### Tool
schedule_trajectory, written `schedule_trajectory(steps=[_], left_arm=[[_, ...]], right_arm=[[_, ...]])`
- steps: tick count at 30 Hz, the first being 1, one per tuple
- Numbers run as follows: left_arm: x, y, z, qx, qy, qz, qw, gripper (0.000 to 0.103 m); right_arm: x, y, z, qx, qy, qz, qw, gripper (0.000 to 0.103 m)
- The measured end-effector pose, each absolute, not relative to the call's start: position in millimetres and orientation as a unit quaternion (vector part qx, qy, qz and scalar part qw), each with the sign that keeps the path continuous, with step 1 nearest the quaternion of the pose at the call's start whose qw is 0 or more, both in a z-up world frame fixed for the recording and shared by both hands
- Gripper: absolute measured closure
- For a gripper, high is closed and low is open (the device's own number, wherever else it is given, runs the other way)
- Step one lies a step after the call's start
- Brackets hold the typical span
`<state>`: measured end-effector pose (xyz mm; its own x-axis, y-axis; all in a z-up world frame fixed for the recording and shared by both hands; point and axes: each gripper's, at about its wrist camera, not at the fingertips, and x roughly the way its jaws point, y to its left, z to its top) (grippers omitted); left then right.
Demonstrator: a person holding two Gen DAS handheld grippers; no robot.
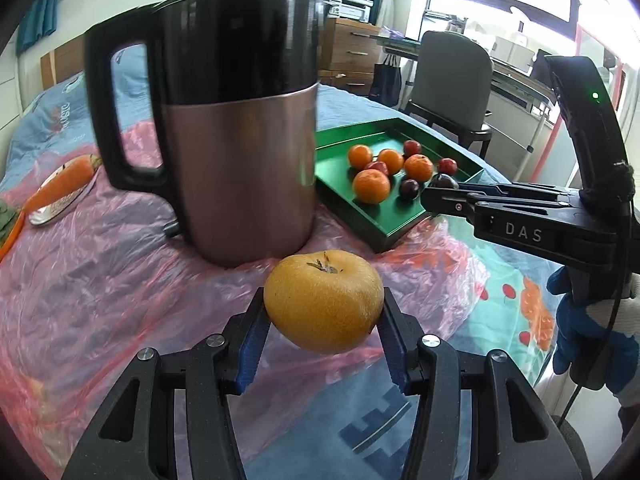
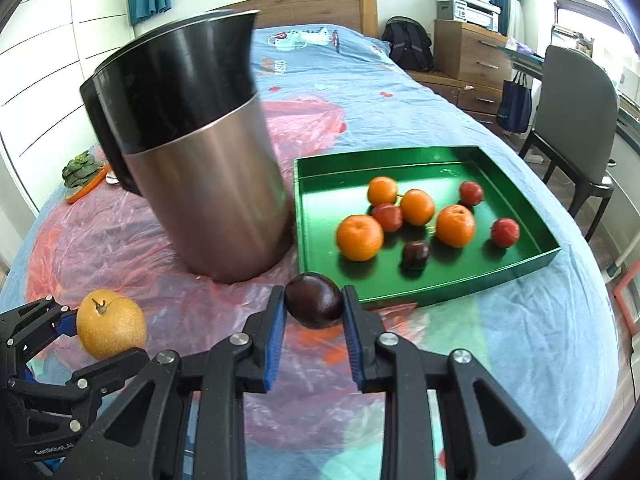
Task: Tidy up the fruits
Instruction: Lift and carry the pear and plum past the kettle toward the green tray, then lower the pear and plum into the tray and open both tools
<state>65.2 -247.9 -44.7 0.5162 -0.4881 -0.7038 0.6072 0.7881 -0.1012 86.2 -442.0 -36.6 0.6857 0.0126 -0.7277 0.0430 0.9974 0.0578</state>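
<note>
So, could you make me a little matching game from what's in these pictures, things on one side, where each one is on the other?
Things:
1. yellow pear
2. dark plum
3. carrot
4. tangerines

Places:
A. on a silver plate
B. in the green tray
C. between the left gripper's pads
D. between the right gripper's pads

Pairs: 1-C, 2-D, 3-A, 4-B

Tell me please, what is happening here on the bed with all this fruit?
A person is sorting fruit with a hand-held tool in each hand. The left tool grips a yellow pear, and the right tool grips a dark plum. Both fruits are held above the plastic sheet, near a kettle. The green tray beside the kettle already holds oranges and small red and dark fruits.
</note>
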Motion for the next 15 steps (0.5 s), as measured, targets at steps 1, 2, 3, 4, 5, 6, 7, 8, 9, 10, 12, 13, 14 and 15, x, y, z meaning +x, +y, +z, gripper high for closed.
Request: schedule_trajectory(steps=[1,2,3,4,5,6,7,8,9,10,12,13,14,15], left_arm=[[67,-260,-40,0.082,0.375,-0.323,0.865,0.057],[69,-272,-37,0.086,0.371,-0.330,0.864,0.057],[74,-284,-33,0.089,0.369,-0.335,0.862,0.057],[80,-296,-29,0.092,0.367,-0.340,0.861,0.057],[86,-309,-25,0.092,0.365,-0.346,0.859,0.057],[92,-321,-22,0.091,0.363,-0.351,0.858,0.057],[99,-333,-19,0.092,0.361,-0.354,0.858,0.057],[107,-346,-16,0.092,0.359,-0.357,0.857,0.057],[114,-356,-15,0.092,0.359,-0.359,0.857,0.057],[123,-367,-14,0.091,0.359,-0.361,0.856,0.057],[139,-389,-15,0.089,0.361,-0.362,0.855,0.057],[147,-399,-16,0.090,0.362,-0.361,0.855,0.057],[155,-408,-17,0.090,0.363,-0.360,0.855,0.057],[163,-418,-19,0.090,0.364,-0.358,0.855,0.057]], right_arm=[[88,-453,-34,0.037,0.392,-0.013,0.919,0.054],[90,-465,-32,0.039,0.388,-0.017,0.920,0.054],[92,-477,-30,0.040,0.384,-0.022,0.922,0.054],[95,-489,-28,0.042,0.381,-0.026,0.923,0.054],[98,-500,-26,0.044,0.377,-0.030,0.925,0.054],[102,-511,-24,0.045,0.374,-0.034,0.926,0.054],[105,-522,-23,0.044,0.371,-0.038,0.927,0.054],[109,-533,-22,0.044,0.368,-0.042,0.928,0.054],[113,-544,-20,0.044,0.366,-0.046,0.928,0.054],[117,-555,-19,0.044,0.364,-0.050,0.929,0.054],[125,-576,-19,0.042,0.361,-0.058,0.930,0.054],[130,-584,-19,0.041,0.360,-0.062,0.930,0.054],[135,-593,-20,0.040,0.360,-0.065,0.930,0.054],[139,-601,-22,0.040,0.359,-0.068,0.930,0.054]])
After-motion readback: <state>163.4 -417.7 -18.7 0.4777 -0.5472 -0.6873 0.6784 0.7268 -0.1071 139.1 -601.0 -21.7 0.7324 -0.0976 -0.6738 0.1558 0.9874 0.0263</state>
